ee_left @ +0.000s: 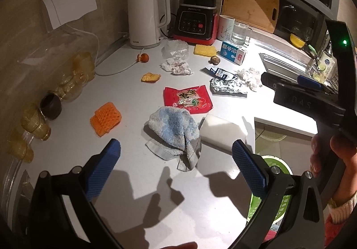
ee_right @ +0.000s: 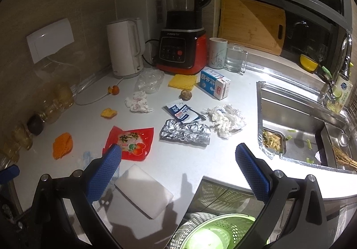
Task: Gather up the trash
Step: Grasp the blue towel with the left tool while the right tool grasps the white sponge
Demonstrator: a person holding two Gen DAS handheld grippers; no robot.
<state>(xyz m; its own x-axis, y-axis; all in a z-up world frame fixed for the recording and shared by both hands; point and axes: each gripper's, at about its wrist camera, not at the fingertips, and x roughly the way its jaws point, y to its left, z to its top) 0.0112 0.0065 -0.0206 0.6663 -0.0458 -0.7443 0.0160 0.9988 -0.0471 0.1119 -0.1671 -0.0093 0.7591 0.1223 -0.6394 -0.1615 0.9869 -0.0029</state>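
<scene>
Legibly: kettle (ee_left: 146, 20) SUPOR | blender (ee_right: 178, 48) Joyoung | left claw (ee_left: 176, 159), right claw (ee_right: 178, 162) both released

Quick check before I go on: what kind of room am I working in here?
Most likely a home kitchen: a steel sink set into the white countertop, a blender and an electric kettle against the wall, and a wooden cutting board behind.

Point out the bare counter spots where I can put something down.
Free: the near counter between the left gripper and the rag, and the strip between the foil and the white block. Crowded: wrappers and tissue fill the middle, from the red packet back to the blender.
</scene>
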